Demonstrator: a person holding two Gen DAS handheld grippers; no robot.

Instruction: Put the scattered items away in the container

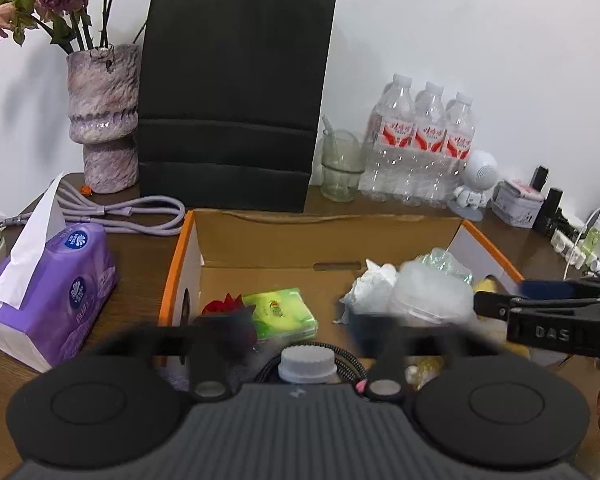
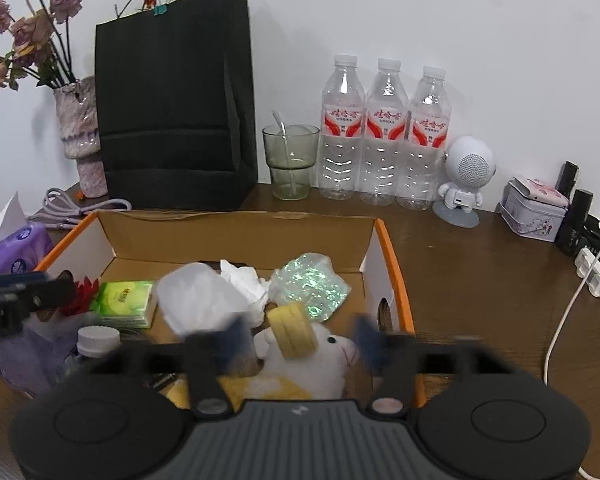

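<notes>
- I read this as the moment right after a drop: both of my grippers hover over the cardboard box (image 2: 240, 236), which already holds most of the loose things
- In the box I see a green tissue pack (image 2: 126, 303), a crumpled white tissue (image 2: 246, 282), a frosted plastic tub (image 2: 198, 300), an iridescent bag (image 2: 310, 282), a roll of tape (image 2: 294, 330), a white plush toy (image 2: 332, 354) and a white-capped bottle (image 1: 308, 364)
- My left gripper (image 1: 296, 330) stands wide, its blurred fingers straddling the bottle cap and a dark cable below; I see nothing pinched between them
- My right gripper (image 2: 296, 340) is also spread wide, over the plush toy and the tape roll, and grips neither
- Whether either fingertip brushes what lies beneath I cannot tell through the blur
- Next, I judge, I must lift clear of the box and look for leftovers on the wooden table (image 2: 480, 280); the purple cable (image 1: 148, 212) behind the box looks a likely candidate
- The purple tissue pack (image 1: 60, 292) sits just left of the box; it may count as scattered too
- I should keep clear of the glass cup (image 2: 290, 162) and water bottles (image 2: 384, 136) standing by the wall
</notes>
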